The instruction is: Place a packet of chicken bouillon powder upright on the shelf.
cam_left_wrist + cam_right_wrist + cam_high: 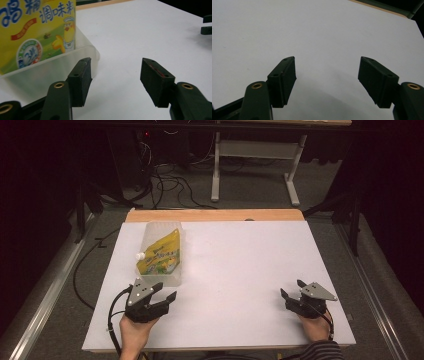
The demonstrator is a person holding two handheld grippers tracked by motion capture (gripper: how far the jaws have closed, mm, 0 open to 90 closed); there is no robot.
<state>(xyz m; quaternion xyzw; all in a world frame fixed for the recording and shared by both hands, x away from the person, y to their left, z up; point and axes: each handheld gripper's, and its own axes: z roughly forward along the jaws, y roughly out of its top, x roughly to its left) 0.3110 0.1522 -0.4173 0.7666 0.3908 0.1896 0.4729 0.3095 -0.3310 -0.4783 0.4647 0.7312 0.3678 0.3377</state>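
A clear plastic tray (176,279) lies on the left half of a white board (240,265) and holds a yellow pouch (161,254) with a white spout at its left edge. Just below the tray's near end is the left gripper (168,291), jaws set wide with nothing between them; in the left gripper view (116,80) one jaw stands just beside the tray's near corner (85,50), the pouch (37,32) above it. Well to the right of the tray, the right gripper (292,289) rests near the board's right edge, jaws likewise wide and empty over bare board (327,80).
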